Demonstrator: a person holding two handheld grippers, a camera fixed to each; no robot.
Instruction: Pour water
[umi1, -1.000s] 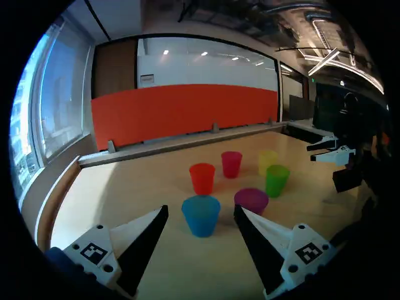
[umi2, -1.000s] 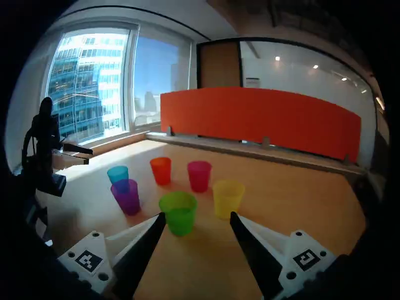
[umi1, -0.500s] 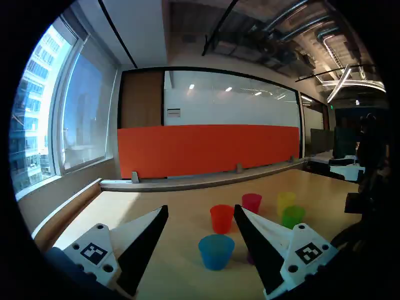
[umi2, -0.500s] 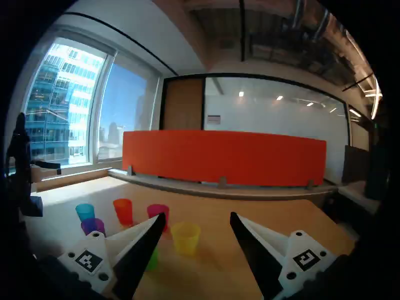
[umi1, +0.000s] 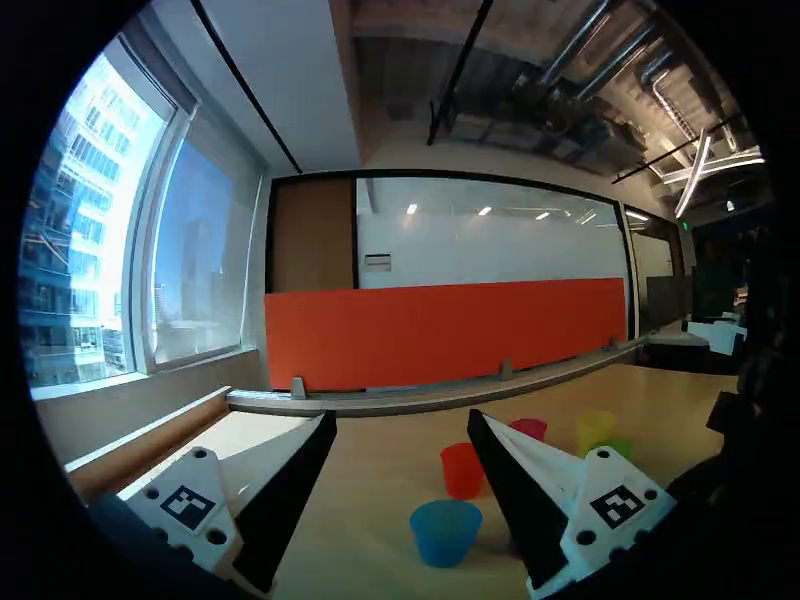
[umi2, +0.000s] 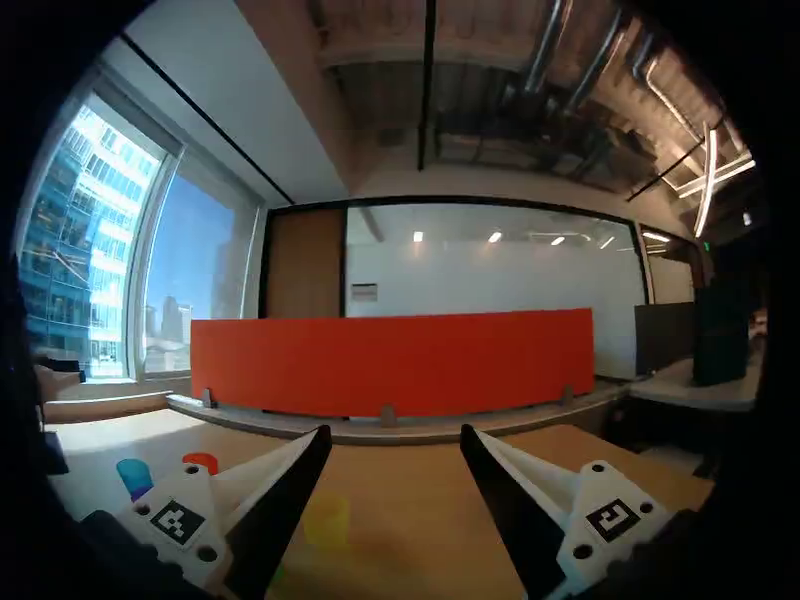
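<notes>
On the table (umi1: 370, 490), cups (umi1: 458, 470) hide behind left gripper (umi1: 398, 414) and right gripper (umi2: 393, 430), jaws spread.

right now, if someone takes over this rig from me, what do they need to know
Left gripper: open, empty, off the table, aimed level across the room.
Right gripper: open, empty, aimed the same way.
Cups: upright in a cluster on the table. The blue cup is nearest the left gripper, the orange cup is behind it, and the pink cup, yellow cup and green cup are farther right.
Done: nothing is gripped or poured. I can't tell which cup holds water.
Left: lower a gripper, close on a cup, pour into another.
</notes>
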